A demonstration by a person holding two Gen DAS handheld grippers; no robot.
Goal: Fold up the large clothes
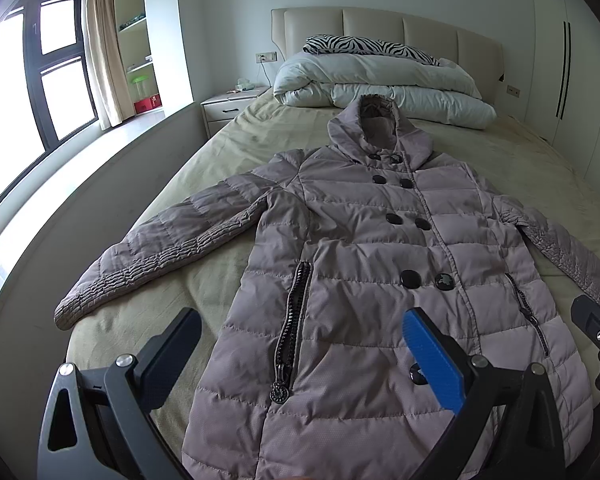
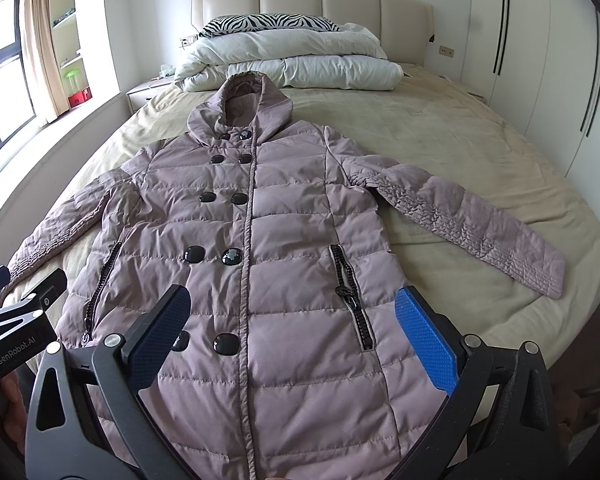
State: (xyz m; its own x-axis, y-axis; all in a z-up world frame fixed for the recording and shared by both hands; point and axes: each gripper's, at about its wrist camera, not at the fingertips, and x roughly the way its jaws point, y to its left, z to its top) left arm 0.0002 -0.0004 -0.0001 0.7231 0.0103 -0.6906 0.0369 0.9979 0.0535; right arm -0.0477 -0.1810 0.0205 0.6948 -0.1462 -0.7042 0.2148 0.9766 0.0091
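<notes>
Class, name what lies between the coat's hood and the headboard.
A rolled white duvet with a zebra-print pillow behind it, clearest in the right wrist view.

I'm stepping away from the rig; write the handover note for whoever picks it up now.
Left tongs: open, empty, hovering over the coat's lower left front.
Right tongs: open, empty, hovering over its lower right front.
Puffer coat: flat on the bed, front up, buttoned, hood toward the headboard, both sleeves spread out sideways.
Done: coat laid out only.
Left: all folds; I would probably start with the sleeves.
</notes>
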